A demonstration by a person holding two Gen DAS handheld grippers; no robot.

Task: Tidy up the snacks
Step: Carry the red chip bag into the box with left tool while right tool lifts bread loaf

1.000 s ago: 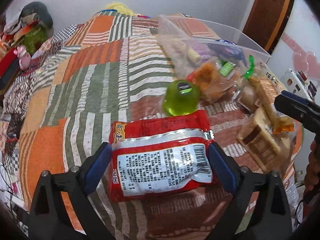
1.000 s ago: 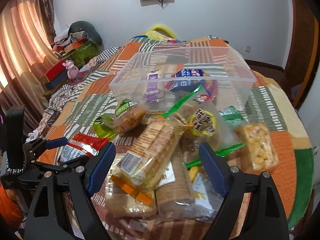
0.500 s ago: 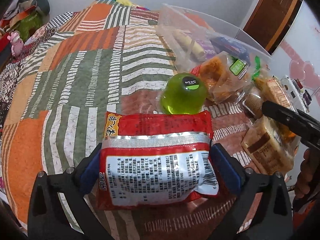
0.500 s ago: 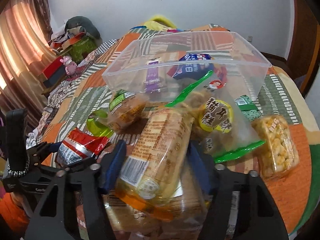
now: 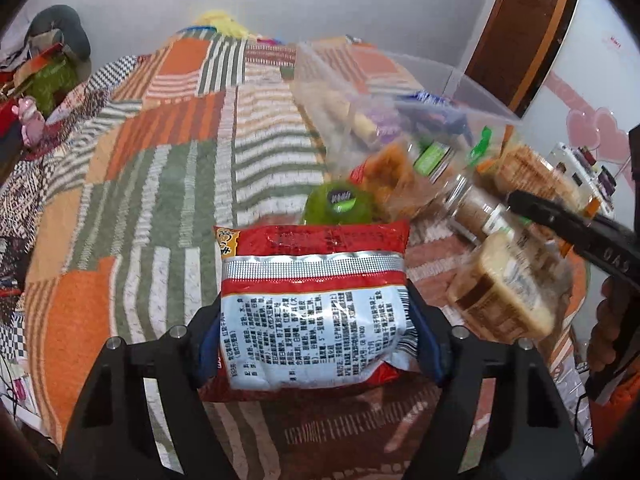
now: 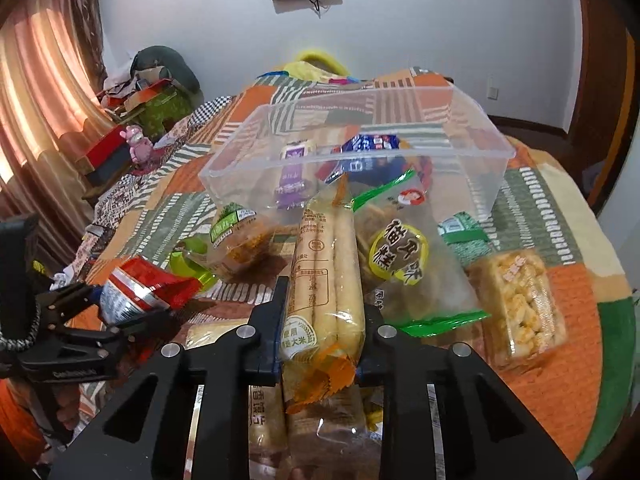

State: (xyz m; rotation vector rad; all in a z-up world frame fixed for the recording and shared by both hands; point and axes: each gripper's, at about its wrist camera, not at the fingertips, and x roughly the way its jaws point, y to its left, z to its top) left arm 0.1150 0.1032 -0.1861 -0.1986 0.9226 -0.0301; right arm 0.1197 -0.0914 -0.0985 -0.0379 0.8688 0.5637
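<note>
Left gripper (image 5: 316,340) clamped on red foil snack packet (image 5: 314,304), lifted near-left. Right gripper (image 6: 320,332) clamped on long clear-wrapped rice-stick pack (image 6: 326,276), long axis pointing far toward clear plastic bin (image 6: 472,152), probably nearer it.

Even, soft indoor light fills both fisheye views, with dark rounded corners and lines bending toward the edges. In the right wrist view, warm daylight glows through curtains (image 6: 44,92) on the far left. In the left wrist view, the snacks on the right are smeared by motion blur, and glare glints off the silver band of the red snack packet (image 5: 312,300). Shadows are faint.
</note>
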